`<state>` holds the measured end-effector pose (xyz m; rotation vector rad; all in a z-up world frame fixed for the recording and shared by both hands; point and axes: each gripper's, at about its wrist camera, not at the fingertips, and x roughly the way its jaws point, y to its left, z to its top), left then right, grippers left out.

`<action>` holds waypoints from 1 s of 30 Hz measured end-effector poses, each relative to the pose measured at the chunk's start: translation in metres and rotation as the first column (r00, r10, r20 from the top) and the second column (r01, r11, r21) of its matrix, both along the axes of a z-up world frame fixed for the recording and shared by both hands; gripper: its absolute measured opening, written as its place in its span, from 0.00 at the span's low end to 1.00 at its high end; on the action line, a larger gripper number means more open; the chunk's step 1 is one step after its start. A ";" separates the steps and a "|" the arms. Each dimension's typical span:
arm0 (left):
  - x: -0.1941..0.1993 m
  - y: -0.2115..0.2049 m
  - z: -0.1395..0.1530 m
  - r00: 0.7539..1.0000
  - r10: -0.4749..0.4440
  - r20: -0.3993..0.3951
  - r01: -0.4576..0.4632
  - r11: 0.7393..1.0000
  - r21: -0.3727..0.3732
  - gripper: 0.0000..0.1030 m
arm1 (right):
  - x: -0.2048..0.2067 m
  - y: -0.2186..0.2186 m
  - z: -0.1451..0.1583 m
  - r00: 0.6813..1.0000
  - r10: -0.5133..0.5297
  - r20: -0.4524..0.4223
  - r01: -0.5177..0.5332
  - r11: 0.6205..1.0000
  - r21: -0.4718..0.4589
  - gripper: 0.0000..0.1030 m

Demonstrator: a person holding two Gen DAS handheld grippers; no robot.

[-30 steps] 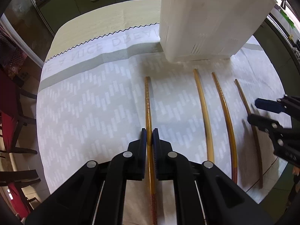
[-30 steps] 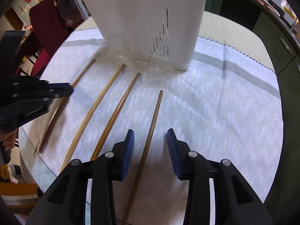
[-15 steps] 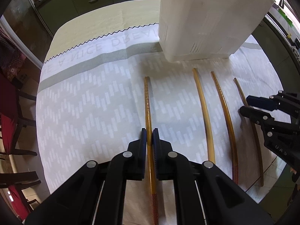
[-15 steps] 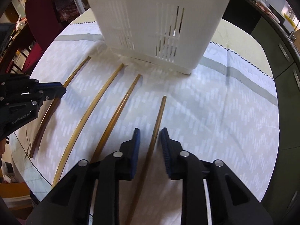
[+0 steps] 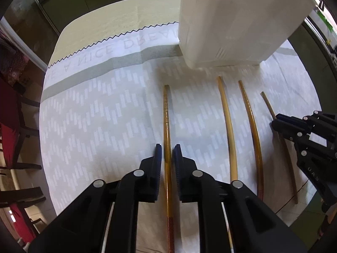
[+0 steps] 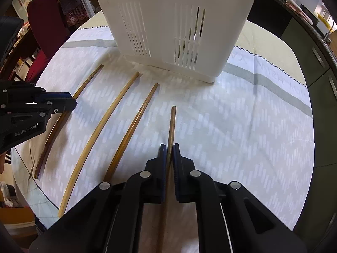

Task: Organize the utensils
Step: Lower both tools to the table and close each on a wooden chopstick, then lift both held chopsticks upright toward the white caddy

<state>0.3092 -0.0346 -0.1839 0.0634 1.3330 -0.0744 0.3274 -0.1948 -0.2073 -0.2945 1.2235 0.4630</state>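
The right gripper point(image 6: 167, 150), open a second ago, now clamps the dark chopstick point(image 6: 172, 122) before the white holder point(image 6: 179, 31). The left gripper point(image 5: 167, 154), jaws opening slightly, straddles the amber chopstick point(image 5: 166, 116). Both appear ready for lifting.

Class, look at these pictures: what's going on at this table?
A person holds a claw in each hand over a tablecloth with chopsticks laid before a white slotted holder. The right claw is shut on the rightmost chopstick; the left claw is opening around the leftmost chopstick. Two more lie untouched between.
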 end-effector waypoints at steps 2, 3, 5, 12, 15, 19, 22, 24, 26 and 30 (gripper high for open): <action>-0.002 -0.003 0.000 1.000 -0.013 -0.007 0.013 1.000 0.007 0.12 | -0.003 0.001 0.000 1.000 0.002 -0.007 -0.002 1.000 -0.009 0.07; -0.003 -0.003 0.000 1.000 -0.015 -0.009 0.015 1.000 0.006 0.12 | -0.004 -0.001 0.000 1.000 0.008 -0.002 -0.008 1.000 -0.015 0.07; -0.004 -0.003 -0.001 1.000 -0.023 -0.006 0.023 1.000 0.007 0.12 | -0.005 -0.001 -0.001 1.000 0.010 0.004 -0.010 1.000 -0.017 0.07; -0.006 -0.003 -0.001 1.000 -0.025 0.011 0.025 1.000 0.000 0.07 | -0.006 -0.013 0.002 1.000 -0.019 -0.001 0.019 0.999 0.044 0.06; -0.009 -0.002 0.000 1.000 -0.012 0.025 0.012 1.000 -0.016 0.07 | -0.008 -0.019 0.013 1.000 -0.024 0.012 0.023 0.996 0.086 0.06; -0.012 0.004 0.002 0.999 -0.009 0.047 0.010 1.000 -0.025 0.07 | -0.016 -0.031 0.036 0.998 -0.033 0.049 0.026 0.990 0.141 0.06; -0.017 0.009 0.010 0.997 -0.006 0.075 0.010 0.999 -0.045 0.06 | -0.022 -0.042 0.053 0.996 -0.044 0.077 0.029 0.982 0.188 0.06; -0.021 0.009 0.017 0.995 -0.009 0.099 0.013 0.999 -0.049 0.06 | -0.028 -0.047 0.065 0.994 -0.053 0.096 0.031 0.976 0.216 0.06; -0.026 0.010 0.026 0.992 -0.005 0.123 0.012 0.998 -0.057 0.06 | -0.034 -0.054 0.076 0.992 -0.057 0.114 0.028 0.970 0.242 0.06; -0.039 0.013 0.047 0.984 -0.011 0.175 0.024 0.997 -0.070 0.06 | -0.042 -0.064 0.094 0.987 -0.064 0.147 0.021 0.961 0.275 0.06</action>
